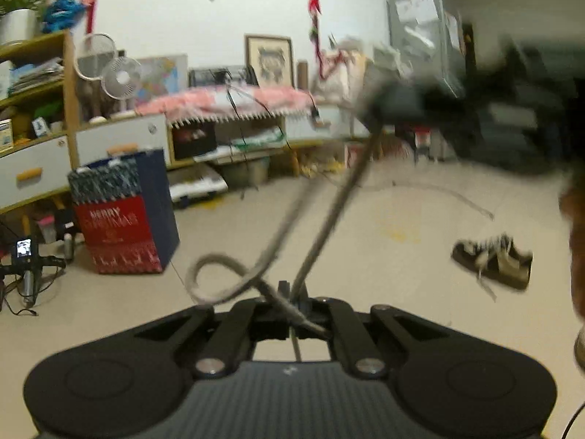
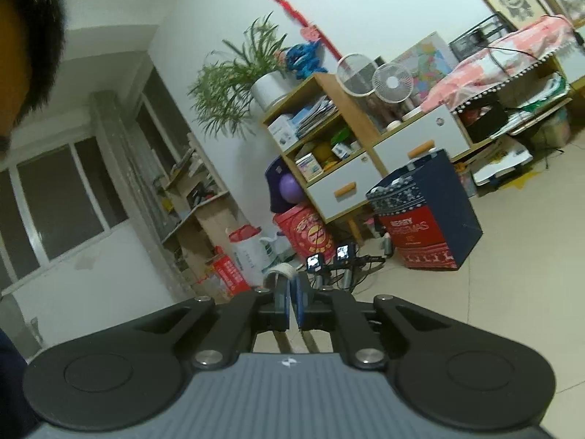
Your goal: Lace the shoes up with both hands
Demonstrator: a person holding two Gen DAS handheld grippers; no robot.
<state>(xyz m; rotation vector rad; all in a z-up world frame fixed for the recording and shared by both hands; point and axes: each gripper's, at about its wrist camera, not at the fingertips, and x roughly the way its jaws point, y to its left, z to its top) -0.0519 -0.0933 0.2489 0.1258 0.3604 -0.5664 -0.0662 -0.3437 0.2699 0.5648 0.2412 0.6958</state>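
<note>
- Left gripper (image 1: 292,294), jaws together, clamps a grey flat shoelace (image 1: 325,219) rising far right.
- Right gripper (image 2: 291,292) pinches a grey lace loop (image 2: 279,270).
- Black-and-tan sneaker (image 1: 493,261) lies right on the pale tiled floor (image 1: 384,256).

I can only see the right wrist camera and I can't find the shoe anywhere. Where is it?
Observer: The shoe lies on the floor, far off to the right in the left wrist view.
Operator: Is the left gripper holding something?
Observer: Yes, the left gripper is shut on the lace.
Operator: Is the lace straight?
Observer: No, it curls into a loop just left of the fingers.
</note>
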